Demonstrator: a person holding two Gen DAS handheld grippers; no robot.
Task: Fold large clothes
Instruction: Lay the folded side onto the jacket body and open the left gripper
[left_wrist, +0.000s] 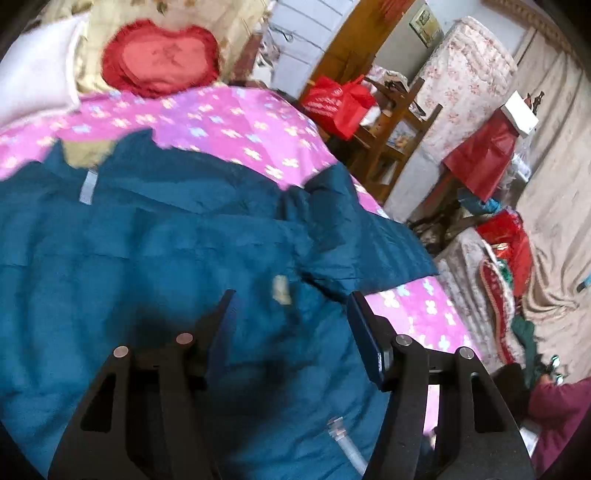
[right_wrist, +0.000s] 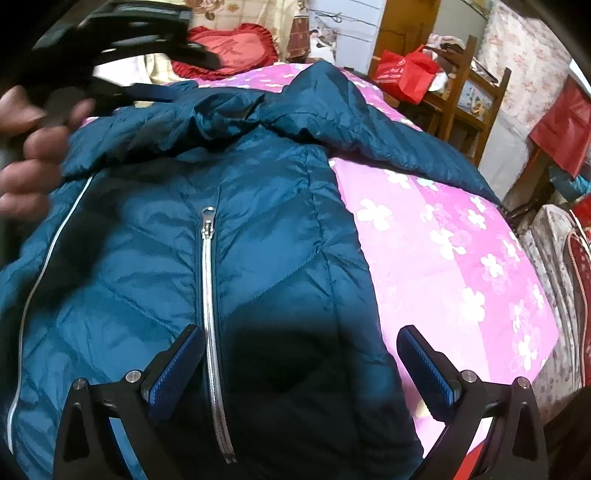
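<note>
**Teal puffer jacket on bed, both grippers released**

Jacket (right_wrist: 229, 229): teal quilted puffer, spread flat on the pink flowered bedspread (right_wrist: 461, 266) of a bed. Silver zipper (right_wrist: 208, 295) runs up the front panel; a second pale zip line follows the left edge in the right wrist view. One sleeve (right_wrist: 388, 125) lies out across the bedspread towards the far right.

Left gripper (left_wrist: 291, 306): fingers parted, nothing between the pads; they hover over the jacket body, with the right-hand finger (left_wrist: 365, 343) above the jacket's edge where it meets the bedspread. In the right wrist view this gripper appears blurred at upper left, held by a hand (right_wrist: 33, 155).

Right gripper (right_wrist: 301, 347): fingers spread wide, gripping nothing. Left finger (right_wrist: 173, 369) sits just beside the zipper; the other is over the bedspread past the jacket's edge.

Red heart-shaped cushion (left_wrist: 159, 55): at the head of the bed, beyond the jacket.
</note>
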